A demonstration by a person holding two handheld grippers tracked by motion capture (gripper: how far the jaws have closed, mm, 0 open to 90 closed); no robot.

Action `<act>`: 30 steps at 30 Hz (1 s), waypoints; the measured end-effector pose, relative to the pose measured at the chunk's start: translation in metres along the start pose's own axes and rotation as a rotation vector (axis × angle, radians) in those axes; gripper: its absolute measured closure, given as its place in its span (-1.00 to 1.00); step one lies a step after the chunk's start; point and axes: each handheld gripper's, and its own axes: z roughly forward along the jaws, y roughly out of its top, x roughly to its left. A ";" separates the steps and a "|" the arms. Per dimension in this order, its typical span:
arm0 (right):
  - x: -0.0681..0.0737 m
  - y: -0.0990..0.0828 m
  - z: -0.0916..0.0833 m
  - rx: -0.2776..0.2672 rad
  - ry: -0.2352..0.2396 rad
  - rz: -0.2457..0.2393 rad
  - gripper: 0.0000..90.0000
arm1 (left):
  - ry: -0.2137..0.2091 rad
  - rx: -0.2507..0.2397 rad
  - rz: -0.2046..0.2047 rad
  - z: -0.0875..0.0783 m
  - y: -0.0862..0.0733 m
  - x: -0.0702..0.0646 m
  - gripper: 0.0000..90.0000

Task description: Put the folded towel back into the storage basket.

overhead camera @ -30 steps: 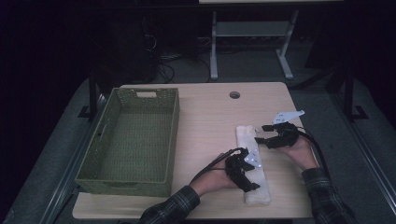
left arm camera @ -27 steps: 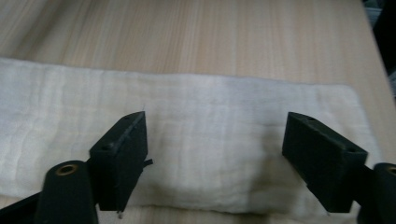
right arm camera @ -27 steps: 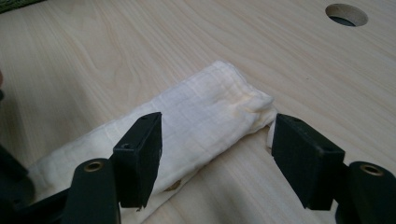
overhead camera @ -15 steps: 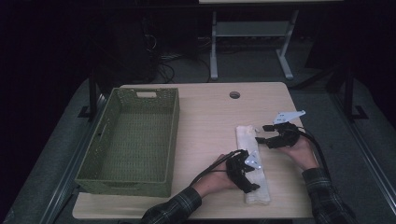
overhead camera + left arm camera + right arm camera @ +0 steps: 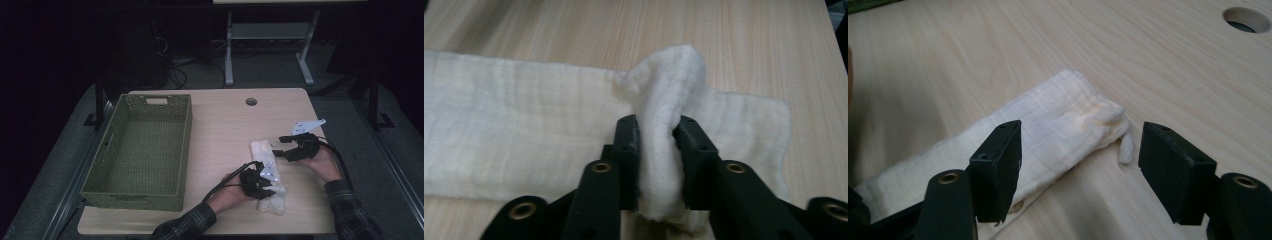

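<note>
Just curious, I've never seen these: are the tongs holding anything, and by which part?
The left tongs, whose jaws have just been closing, pinch a raised fold of the white cloth near one end. The right tongs stand open, holding nothing.

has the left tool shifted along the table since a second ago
No. In the high view the left tool sits at the same spot on the white cloth, level with the green basket front rim. Its jaws have just been closing, pinching a cloth fold.

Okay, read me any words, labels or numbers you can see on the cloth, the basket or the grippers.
None can be read.
Cloth: plain white, no tag.
Basket: bare green weave.
Left gripper and right gripper: plain black, unmarked.
</note>
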 end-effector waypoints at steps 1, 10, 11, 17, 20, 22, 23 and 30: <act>0.002 0.001 0.001 0.003 0.019 -0.021 -0.26 | -0.004 0.000 -0.015 -0.001 0.000 0.000 0.69; -0.002 0.017 0.024 0.030 0.084 -0.093 -0.31 | -0.016 0.002 -0.045 -0.003 -0.003 0.000 0.71; -0.005 0.019 0.027 0.026 0.087 -0.096 -0.31 | -0.015 0.001 -0.046 -0.003 -0.003 -0.001 0.71; -0.017 0.030 0.054 0.063 0.122 -0.094 -0.31 | -0.009 0.005 -0.034 -0.003 -0.002 -0.001 0.71; -0.022 0.031 0.065 0.098 0.135 -0.121 -0.31 | -0.009 0.004 -0.032 -0.003 -0.002 -0.001 0.71; -0.024 0.029 0.068 0.108 0.142 -0.134 -0.31 | -0.010 0.005 -0.032 -0.003 -0.002 -0.001 0.71; -0.023 0.028 0.069 0.115 0.145 -0.121 -0.31 | -0.009 0.006 -0.032 -0.003 -0.002 -0.001 0.71; -0.026 0.022 0.075 0.127 0.163 -0.130 -0.27 | -0.010 0.014 -0.028 -0.003 -0.001 -0.001 0.71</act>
